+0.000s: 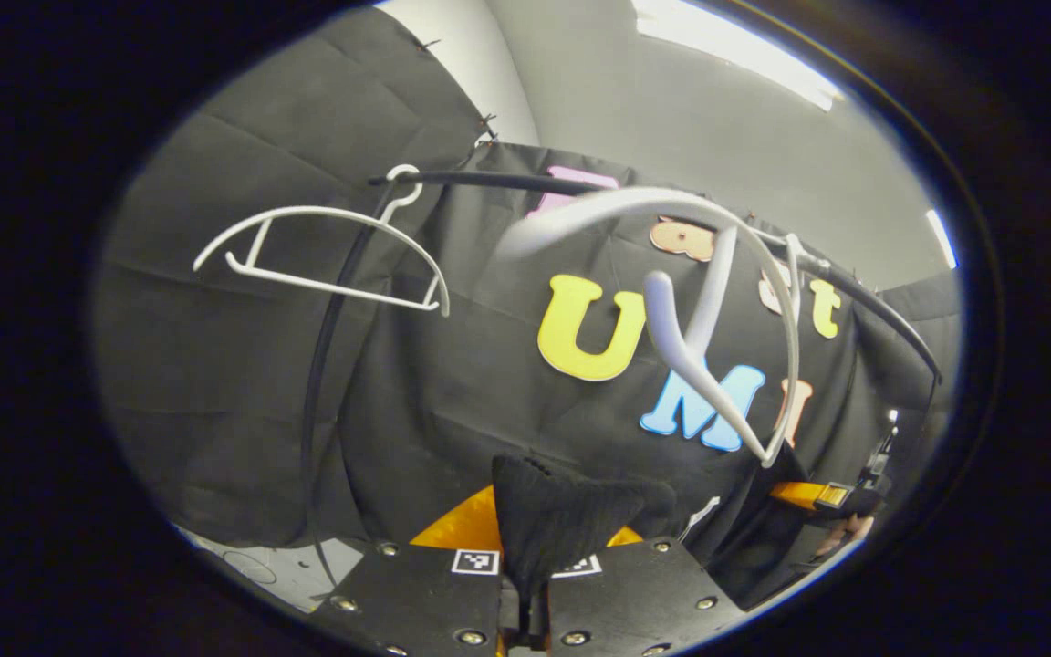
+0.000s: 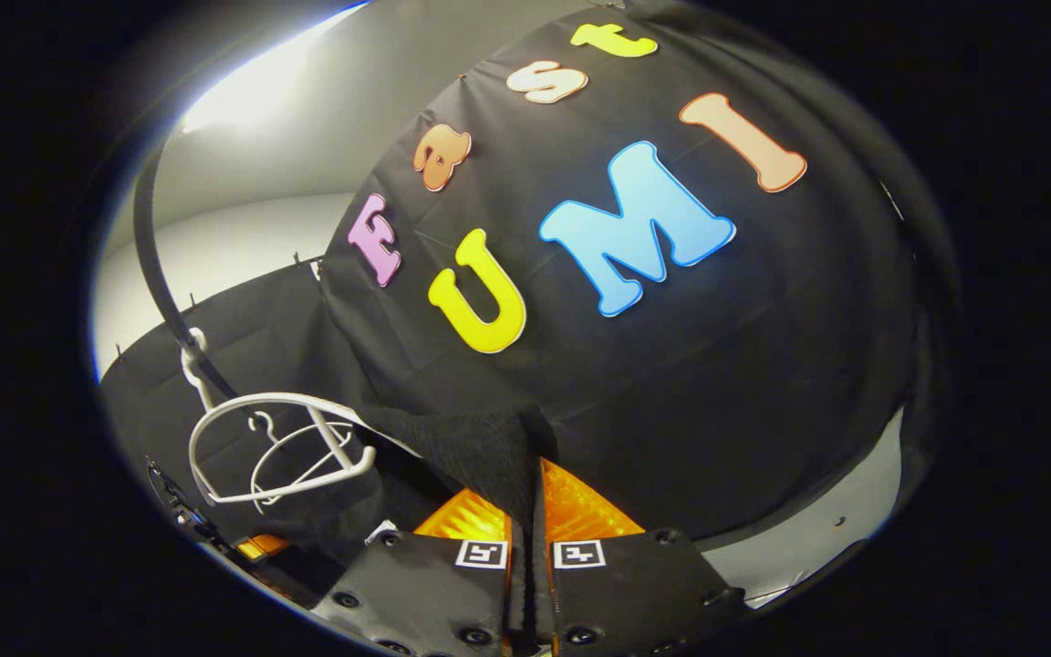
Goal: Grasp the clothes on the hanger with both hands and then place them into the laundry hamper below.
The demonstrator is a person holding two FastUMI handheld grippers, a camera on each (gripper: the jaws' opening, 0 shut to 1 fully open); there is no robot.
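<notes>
- My left hand-held gripper [image 1: 525,557] pinches dark ribbed knit cloth [image 1: 555,520].
- My right hand-held gripper [image 2: 530,538] pinches the same cloth.
- Thin, curved white plastic hangers [image 1: 320,255] hang on a black rail [image 1: 489,181].

Black rail [image 1: 507,181] carries 2 white hangers [image 1: 325,255], hooked on, well apart.

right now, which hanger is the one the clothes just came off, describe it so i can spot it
Find the black rail across the booth. Two white hangers hang from it: the far hanger and the near hanger. It looks to be the near one, tilted askew above the black garment pinched in the left claw.
</notes>
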